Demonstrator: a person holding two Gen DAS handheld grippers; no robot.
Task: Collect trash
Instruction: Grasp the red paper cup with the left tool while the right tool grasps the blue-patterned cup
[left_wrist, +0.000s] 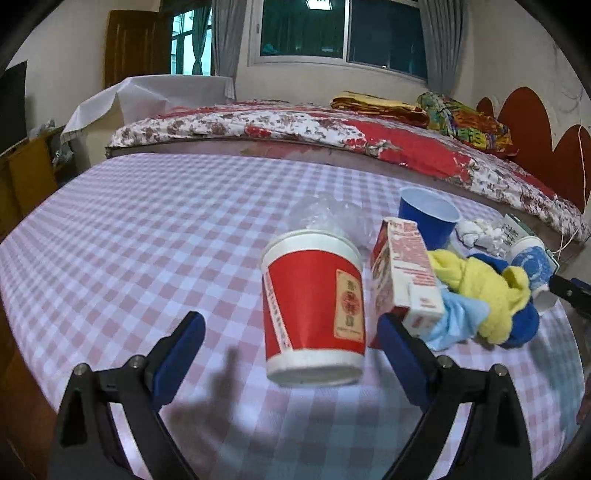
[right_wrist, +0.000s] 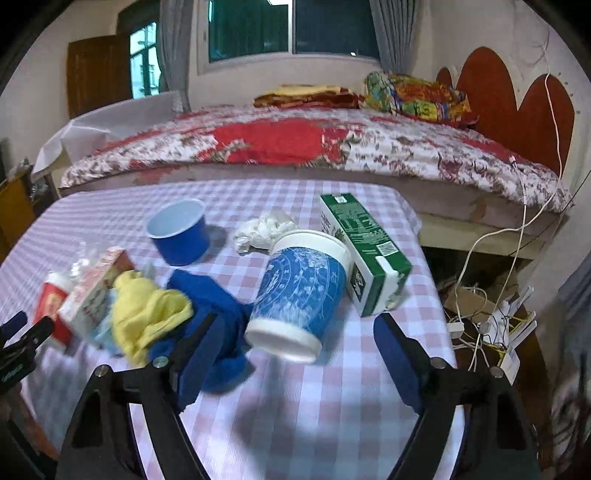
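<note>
On the pink checked tablecloth (left_wrist: 147, 229) stands a red paper cup (left_wrist: 314, 306), upright, just ahead of my open left gripper (left_wrist: 291, 332), between its fingers but not touched. A red-white carton (left_wrist: 402, 273) stands right of it. My right gripper (right_wrist: 295, 332) is open around a blue patterned paper cup (right_wrist: 299, 291), which tilts; no contact is seen. A green carton (right_wrist: 362, 251) lies right of that cup. A crumpled white tissue (right_wrist: 264, 229) and a blue bowl-cup (right_wrist: 181, 232) sit behind it. Yellow and blue cloths (right_wrist: 155, 310) lie bunched to the left.
Crumpled clear plastic (left_wrist: 325, 214) lies behind the red cup. A bed (right_wrist: 295, 147) with a red floral cover runs along the table's far edge. Cables and clutter (right_wrist: 487, 314) hang off the table's right side. The right gripper's tip (left_wrist: 569, 291) shows at the left view's right edge.
</note>
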